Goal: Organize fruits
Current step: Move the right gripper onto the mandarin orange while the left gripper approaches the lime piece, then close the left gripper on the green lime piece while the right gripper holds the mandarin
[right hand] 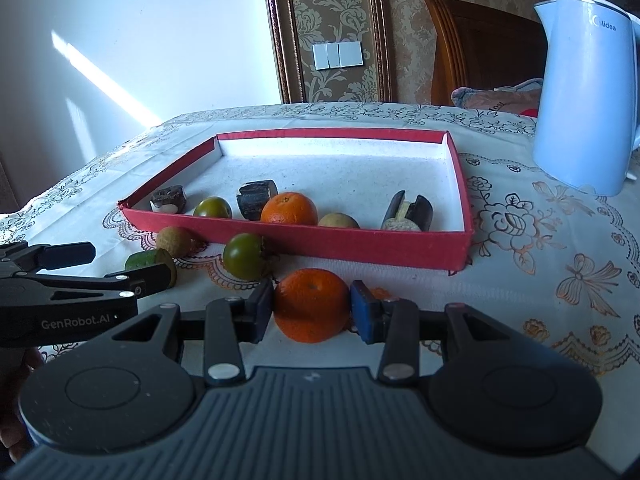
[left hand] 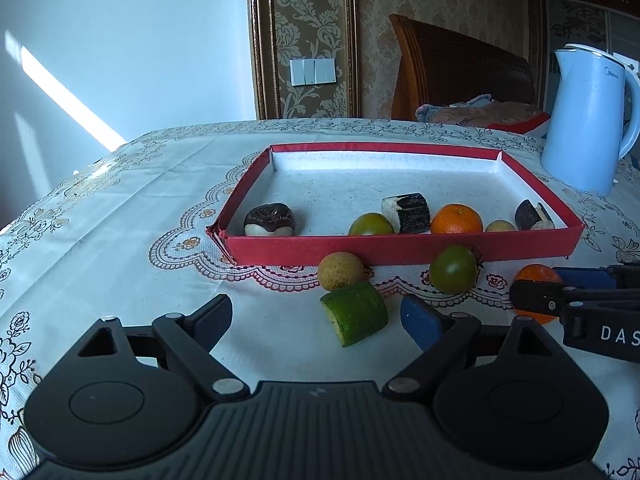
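A red tray (left hand: 400,250) (right hand: 360,246) holds an orange (left hand: 459,219), a green tomato (left hand: 370,225), a small yellow fruit (left hand: 500,226) and several dark pieces. In front of it lie a lychee-like fruit (left hand: 341,271) (right hand: 174,241), a green tomato (left hand: 454,269) (right hand: 244,256) and a green cucumber chunk (left hand: 355,313) (right hand: 154,260). My left gripper (left hand: 320,320) is open, with the chunk just ahead between its fingers. My right gripper (right hand: 312,310) is shut on a second orange (right hand: 311,304) (left hand: 536,276) that rests on the table.
A pale blue kettle (left hand: 586,120) (right hand: 584,92) stands at the back right of the table. A lace-patterned cloth (left hand: 120,220) covers the table. A wooden chair (left hand: 460,68) with fabric on it stands behind the table.
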Demonstrator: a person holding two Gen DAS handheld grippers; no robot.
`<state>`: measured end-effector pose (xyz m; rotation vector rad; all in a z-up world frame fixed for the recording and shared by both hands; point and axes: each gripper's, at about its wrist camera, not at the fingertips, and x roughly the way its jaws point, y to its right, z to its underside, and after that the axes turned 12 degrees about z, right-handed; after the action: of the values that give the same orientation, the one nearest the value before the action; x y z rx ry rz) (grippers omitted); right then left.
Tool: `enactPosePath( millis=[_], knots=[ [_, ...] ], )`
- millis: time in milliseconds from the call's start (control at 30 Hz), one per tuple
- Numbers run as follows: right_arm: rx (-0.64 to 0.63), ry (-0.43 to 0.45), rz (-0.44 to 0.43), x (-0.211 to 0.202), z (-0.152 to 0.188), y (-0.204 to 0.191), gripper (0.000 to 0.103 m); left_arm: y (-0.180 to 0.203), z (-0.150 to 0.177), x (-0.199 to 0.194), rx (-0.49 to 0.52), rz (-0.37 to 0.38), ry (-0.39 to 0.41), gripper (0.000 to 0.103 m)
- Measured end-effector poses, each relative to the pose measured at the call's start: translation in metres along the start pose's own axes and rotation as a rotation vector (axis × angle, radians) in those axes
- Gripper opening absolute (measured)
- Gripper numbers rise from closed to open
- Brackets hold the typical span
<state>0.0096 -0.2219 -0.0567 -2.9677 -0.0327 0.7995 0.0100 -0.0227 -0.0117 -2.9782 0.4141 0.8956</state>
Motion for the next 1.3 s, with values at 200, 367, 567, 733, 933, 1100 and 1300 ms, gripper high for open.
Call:
enactPosePath(
  millis=[200,367,567,733,933,1100,1300],
  knots=[
    [0.000,0.000,0.000,0.000,0.000,0.000,0.040,-0.006,-0.005,0.011,-0.086,-0.031,-0.043,0.091],
    [-0.004,-0.005,-0.001,0.001,0.001,0.000,0.041,-0.008,-0.004,0.013,-0.103,-0.012,-0.058,0.086],
    [-0.010,-0.005,0.006,0.001,0.001,-0.002,0.040,-0.002,-0.002,0.012,-0.063,0.030,-0.054,0.064],
    [-0.014,-0.005,0.008,0.002,0.001,-0.003,0.040,0.000,0.000,0.010,-0.053,0.062,-0.043,0.050],
    [-0.016,-0.006,0.007,0.001,0.002,-0.002,0.040,0.003,0.002,0.006,-0.036,0.099,-0.028,0.033],
    [-0.015,-0.005,0.006,0.001,0.001,-0.002,0.040,-0.002,0.003,0.003,-0.059,0.113,-0.018,0.029],
    [-0.013,-0.002,0.004,0.001,0.001,-0.002,0.040,-0.004,0.004,0.001,-0.074,0.104,-0.006,0.028]
  ],
)
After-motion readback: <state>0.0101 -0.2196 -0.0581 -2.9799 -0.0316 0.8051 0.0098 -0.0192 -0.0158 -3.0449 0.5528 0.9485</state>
